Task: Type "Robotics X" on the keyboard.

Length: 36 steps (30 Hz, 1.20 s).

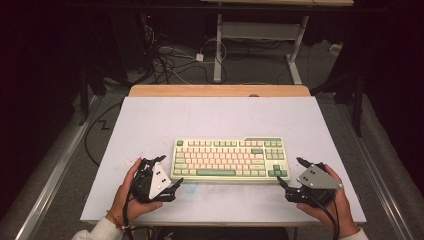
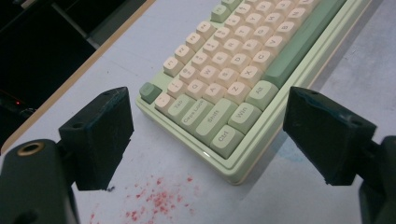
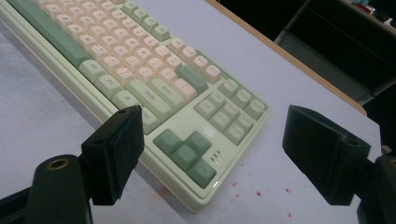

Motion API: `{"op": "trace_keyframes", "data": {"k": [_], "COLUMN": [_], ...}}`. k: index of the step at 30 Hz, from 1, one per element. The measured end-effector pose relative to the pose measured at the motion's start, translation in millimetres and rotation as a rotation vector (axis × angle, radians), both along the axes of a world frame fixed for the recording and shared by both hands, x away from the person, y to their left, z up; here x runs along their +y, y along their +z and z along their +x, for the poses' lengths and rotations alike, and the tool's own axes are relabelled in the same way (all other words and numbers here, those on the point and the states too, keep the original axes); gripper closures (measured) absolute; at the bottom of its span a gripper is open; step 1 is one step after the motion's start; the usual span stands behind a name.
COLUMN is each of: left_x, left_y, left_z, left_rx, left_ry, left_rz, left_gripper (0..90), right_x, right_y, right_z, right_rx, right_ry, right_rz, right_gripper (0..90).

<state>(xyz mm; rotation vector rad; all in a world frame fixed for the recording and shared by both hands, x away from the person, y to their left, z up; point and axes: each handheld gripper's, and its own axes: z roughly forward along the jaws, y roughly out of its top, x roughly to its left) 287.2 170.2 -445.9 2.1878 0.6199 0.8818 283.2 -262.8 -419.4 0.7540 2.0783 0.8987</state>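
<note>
Keyboard: a cream and green keyboard (image 1: 230, 158) lay flat on the white table (image 1: 150, 120), toward the near half and roughly centred, its long side parallel to the near edge.
Left gripper: the left gripper (image 1: 171, 176) sat just beside the keyboard's near left corner, held in the person's left hand (image 1: 125, 192); its jaws stood wide apart with that corner between them, gripping nothing.
Right gripper: the right gripper (image 1: 292, 172) was at the near right corner, held in the right hand (image 1: 340, 202); its jaws were likewise spread wide around the corner by the arrow keys (image 3: 187, 151).
Contact: neither jaw pair seemed to touch the keyboard, though the angle left this uncertain.
Marks: red specks (image 2: 154, 198) dotted the table near the left corner.
</note>
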Motion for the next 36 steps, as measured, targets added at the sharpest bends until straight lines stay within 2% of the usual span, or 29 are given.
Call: {"op": "trace_keyframes", "data": {"k": [8, 16, 22, 25, 30, 32, 36], "left_x": [9.1, 19.4, 26.5, 30.6, 36.8, 38.5, 37.9], "left_y": [-6.3, -13.6, -20.8, -23.4, -30.7, -34.0, -34.2], "left_z": [-1.0, -3.5, -3.1, -3.2, -4.9, -6.4, -5.5], "left_rx": [0.024, 0.05, 0.07, 0.085, 0.107, 0.117, 0.116], "left_ry": [0.01, 0.031, 0.052, 0.064, 0.078, 0.078, 0.076], "left_rz": [0.014, 0.014, 0.035, 0.032, 0.035, 0.042, 0.023], "left_gripper": [15.0, 15.0, 15.0, 15.0, 15.0, 15.0, 15.0], "right_x": [-12.1, -26.3, -38.9, -44.6, -53.2, -55.8, -55.9], "right_y": [-3.1, -9.8, -15.0, -19.9, -30.3, -32.7, -33.9], "right_z": [-2.2, -2.9, -3.4, -4.8, -4.6, -3.7, -4.3], "right_rx": [0.012, 0.015, 0.018, 0.02, 0.051, 0.063, 0.066], "right_ry": [-0.027, -0.072, -0.102, -0.116, -0.129, -0.143, -0.147], "right_rz": [0.011, -0.01, 0.007, 0.007, 0.024, 0.049, 0.052], "right_gripper": [21.0, 20.8, 20.5, 20.4, 20.4, 20.4, 20.5]}}
